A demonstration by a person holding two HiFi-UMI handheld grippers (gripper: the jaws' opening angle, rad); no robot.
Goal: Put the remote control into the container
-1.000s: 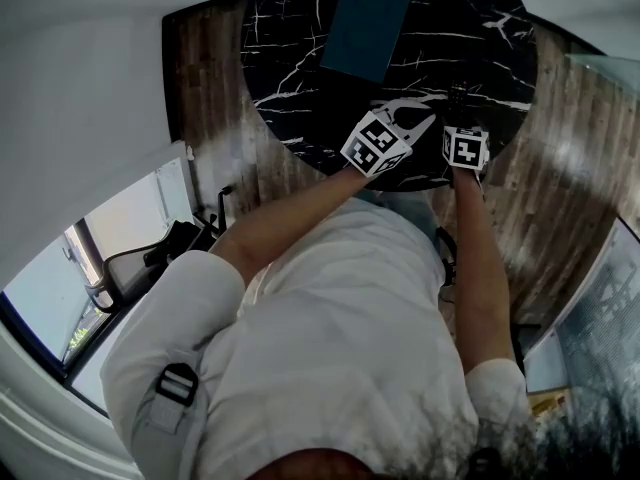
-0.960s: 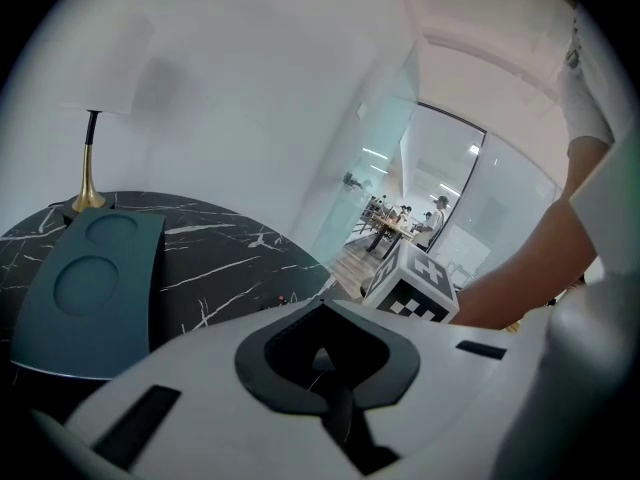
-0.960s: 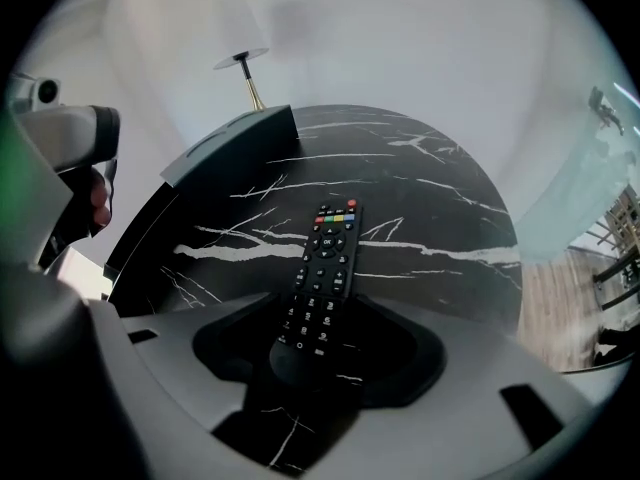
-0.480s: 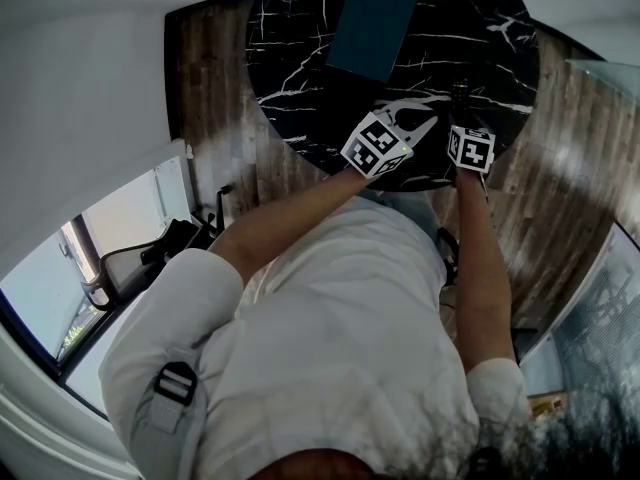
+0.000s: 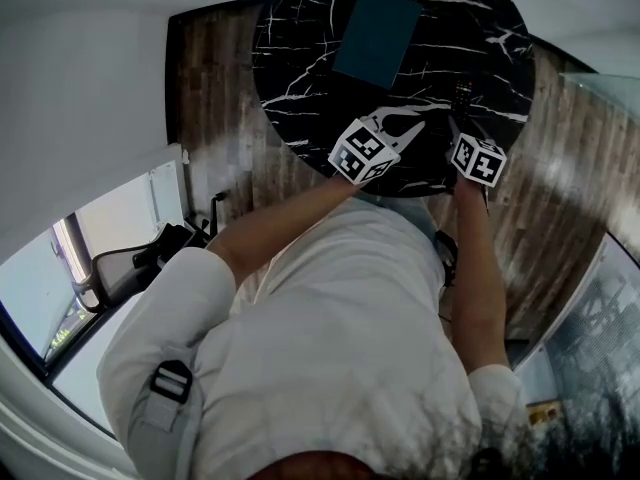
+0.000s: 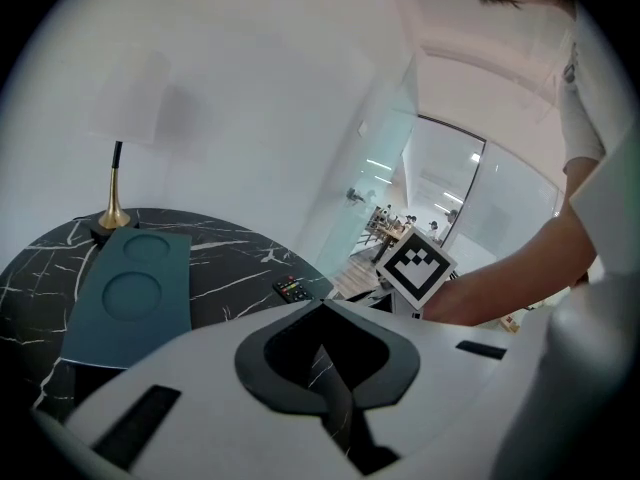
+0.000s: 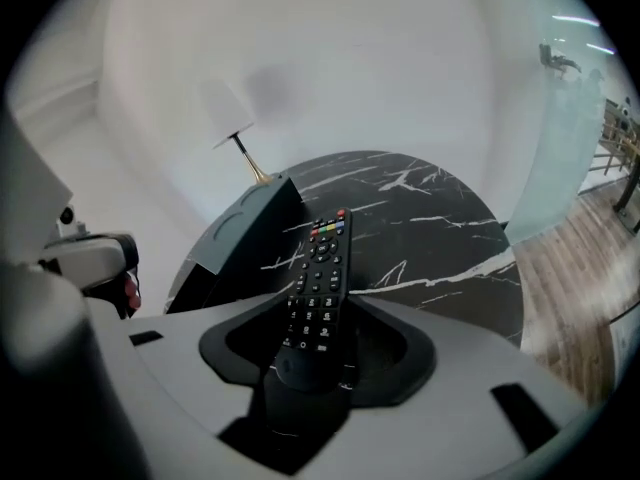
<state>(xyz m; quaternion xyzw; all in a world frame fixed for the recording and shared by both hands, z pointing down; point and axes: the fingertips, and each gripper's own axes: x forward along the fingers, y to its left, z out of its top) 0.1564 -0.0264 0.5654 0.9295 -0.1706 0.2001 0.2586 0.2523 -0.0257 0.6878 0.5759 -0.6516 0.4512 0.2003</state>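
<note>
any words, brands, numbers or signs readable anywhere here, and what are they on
No text can be read anywhere.
remote control: button markings are too small and blurred to read, and no brand shows.
left marker cube, right marker cube: black-and-white square patterns only, no letters or numbers.

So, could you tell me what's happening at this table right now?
A person is working with a handheld gripper in each hand over a round black marble table. The right gripper has just been closing its jaws and grips the remote control by its near end, buttons facing up. The left gripper is shut and empty beside it. The teal container lies further across the table, with nothing in it yet.
</note>
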